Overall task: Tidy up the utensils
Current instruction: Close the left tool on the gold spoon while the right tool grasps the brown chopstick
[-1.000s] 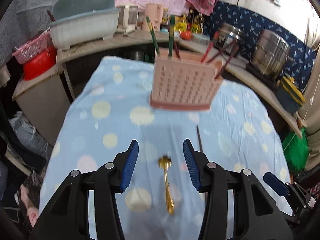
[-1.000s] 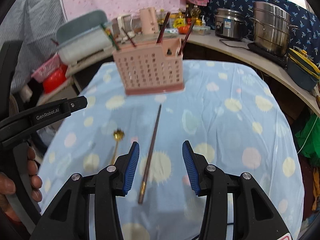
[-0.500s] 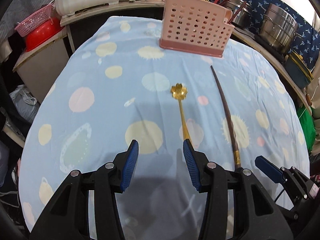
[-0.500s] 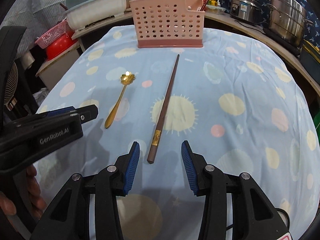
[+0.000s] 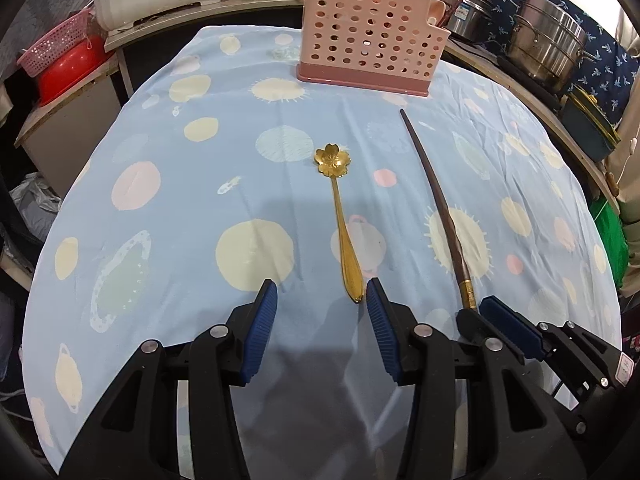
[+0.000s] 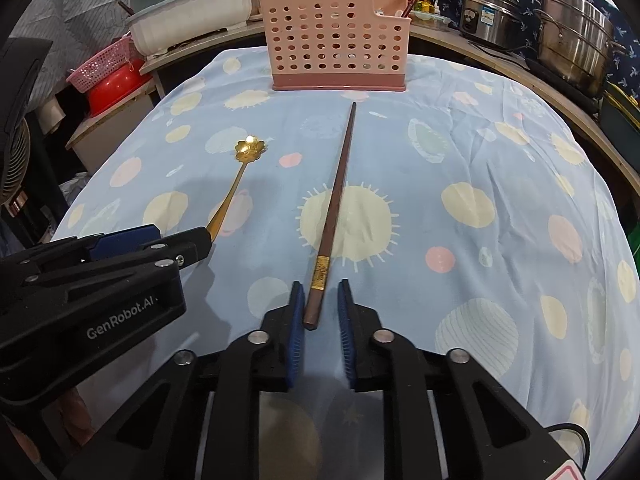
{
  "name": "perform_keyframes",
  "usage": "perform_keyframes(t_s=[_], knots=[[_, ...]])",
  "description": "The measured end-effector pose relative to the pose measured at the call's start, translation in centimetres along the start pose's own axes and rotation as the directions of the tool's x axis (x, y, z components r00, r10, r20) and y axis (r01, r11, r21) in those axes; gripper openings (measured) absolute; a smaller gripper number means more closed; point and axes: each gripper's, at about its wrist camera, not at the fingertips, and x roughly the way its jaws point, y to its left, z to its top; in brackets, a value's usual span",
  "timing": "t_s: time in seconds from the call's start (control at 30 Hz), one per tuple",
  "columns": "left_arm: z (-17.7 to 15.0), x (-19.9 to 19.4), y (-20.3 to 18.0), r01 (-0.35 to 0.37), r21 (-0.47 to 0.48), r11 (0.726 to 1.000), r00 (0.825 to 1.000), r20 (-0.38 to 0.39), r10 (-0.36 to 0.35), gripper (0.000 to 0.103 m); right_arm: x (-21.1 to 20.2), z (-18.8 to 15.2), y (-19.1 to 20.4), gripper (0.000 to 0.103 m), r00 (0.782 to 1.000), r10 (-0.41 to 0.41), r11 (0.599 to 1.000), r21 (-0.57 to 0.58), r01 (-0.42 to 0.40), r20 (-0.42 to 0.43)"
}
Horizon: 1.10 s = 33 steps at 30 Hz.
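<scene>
A gold flower-bowl spoon (image 5: 340,216) and a dark brown chopstick (image 5: 436,204) lie on the blue dotted tablecloth (image 5: 200,184). A pink perforated utensil holder (image 5: 368,52) stands at the far end with several utensils in it. My left gripper (image 5: 320,302) is open, and the spoon's handle tip lies just inside its right pad. My right gripper (image 6: 319,300) has narrowed around the chopstick's (image 6: 334,204) near end, with small gaps still showing at the pads. The spoon (image 6: 236,180) and holder (image 6: 336,48) also show in the right wrist view.
A curved counter behind holds steel pots (image 5: 548,40), a white-green tub (image 6: 188,28), a pink basket over a red bowl (image 5: 60,60), and bottles. The left gripper's body (image 6: 100,280) sits close left of the right gripper. The table edge drops off left and right.
Both grippers have moved down and forward to the table. The right jaws have narrowed around the chopstick's near end. The left gripper has come up to the spoon's handle tip.
</scene>
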Motion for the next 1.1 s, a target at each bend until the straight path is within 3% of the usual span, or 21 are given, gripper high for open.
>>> perform_keyframes(t_s=[0.3,0.43,0.57,0.83,1.1], knots=[[0.1,0.6,-0.6,-0.011,0.029,1.000,1.000,0.005,0.011,0.041,-0.1,-0.1,-0.5,0.009,1.000,0.006,1.000,0.019,-0.006,-0.001],[0.2,0.7,-0.5,-0.018,0.033,0.999,1.000,0.019,0.018,0.030,-0.2,-0.1,-0.7,0.009,1.000,0.008,1.000,0.024,-0.008,-0.003],[0.2,0.7,-0.3,-0.022,0.044,0.999,0.999,0.024,0.021,0.010,-0.2,-0.1,-0.8,0.009,1.000,0.011,1.000,0.029,-0.011,-0.002],[0.4,0.1,0.8,0.044,0.003,0.999,0.999,0.005,-0.044,0.010,-0.6,-0.1,-1.4,0.007,1.000,0.014,0.999,0.052,-0.015,0.004],[1.2,-2.1,1.1,0.057,-0.018,0.998,0.997,0.049,-0.056,0.010,-2.1,0.4,-2.2,0.004,0.999,0.022,0.997,0.077,-0.025,0.040]])
